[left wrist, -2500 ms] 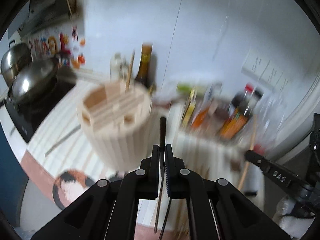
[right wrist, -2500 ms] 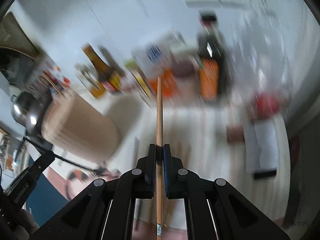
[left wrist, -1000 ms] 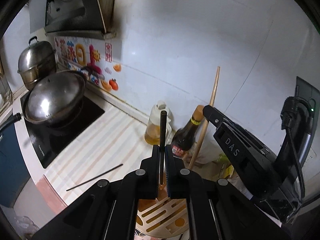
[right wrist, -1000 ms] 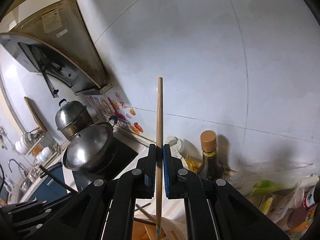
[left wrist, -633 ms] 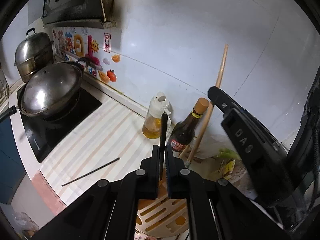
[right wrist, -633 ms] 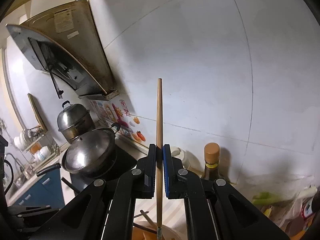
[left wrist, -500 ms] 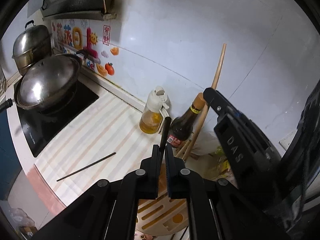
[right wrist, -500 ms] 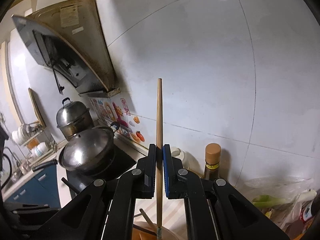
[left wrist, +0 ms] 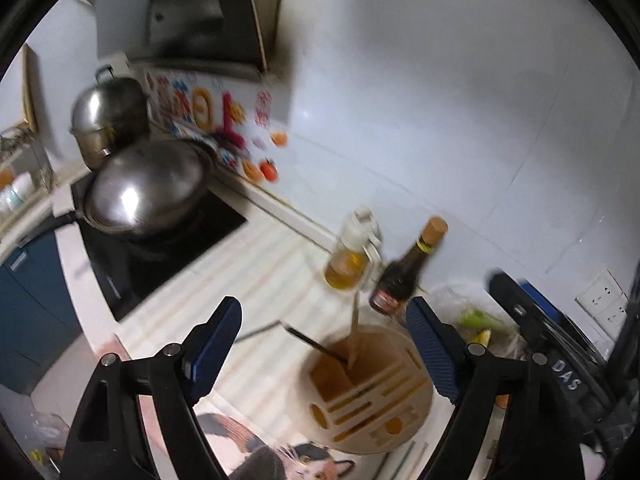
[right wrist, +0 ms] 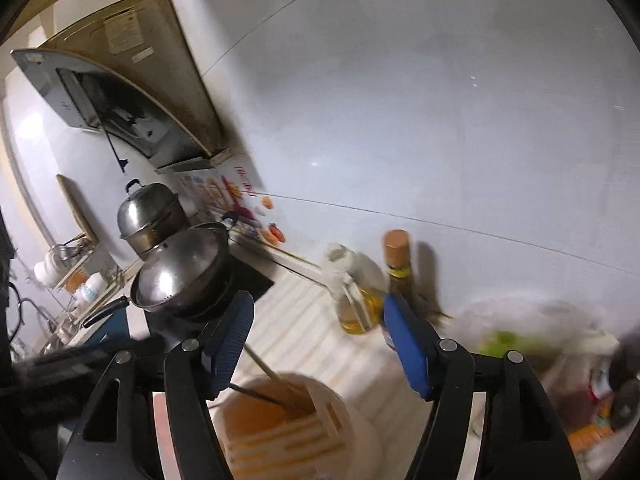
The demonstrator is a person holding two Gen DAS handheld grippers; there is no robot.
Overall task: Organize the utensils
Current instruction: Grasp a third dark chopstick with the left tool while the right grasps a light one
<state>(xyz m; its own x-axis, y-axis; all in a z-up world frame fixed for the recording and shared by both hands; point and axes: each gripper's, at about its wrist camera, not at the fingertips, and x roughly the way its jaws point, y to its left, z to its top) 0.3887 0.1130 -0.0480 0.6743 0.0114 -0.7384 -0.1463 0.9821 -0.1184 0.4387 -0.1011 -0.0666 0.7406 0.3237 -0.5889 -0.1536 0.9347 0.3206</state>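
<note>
A round pale wooden utensil holder (left wrist: 372,392) (right wrist: 288,428) stands on the striped counter. A black chopstick (left wrist: 312,345) (right wrist: 256,394) and a wooden chopstick (left wrist: 354,332) (right wrist: 272,372) lean in its large compartment, free of both grippers. My left gripper (left wrist: 324,340) hovers above the holder with its jaws opening and nothing between the pads. My right gripper (right wrist: 320,340) is also above the holder, jaws opening and empty. It shows at the right edge of the left wrist view (left wrist: 552,344). Another black chopstick (left wrist: 256,330) lies on the counter left of the holder.
An oil bottle (left wrist: 348,260) and a dark sauce bottle (left wrist: 400,276) stand by the wall behind the holder. A lidded wok (left wrist: 148,188) and steel pot (left wrist: 108,120) sit on the cooktop at left. Bags and bottles (right wrist: 560,360) crowd the right. A calico cat (left wrist: 280,464) is below the counter edge.
Both grippers, shut on a chopstick each half a second ago, have opened wide. The black and the wooden chopstick have dropped into the holder.
</note>
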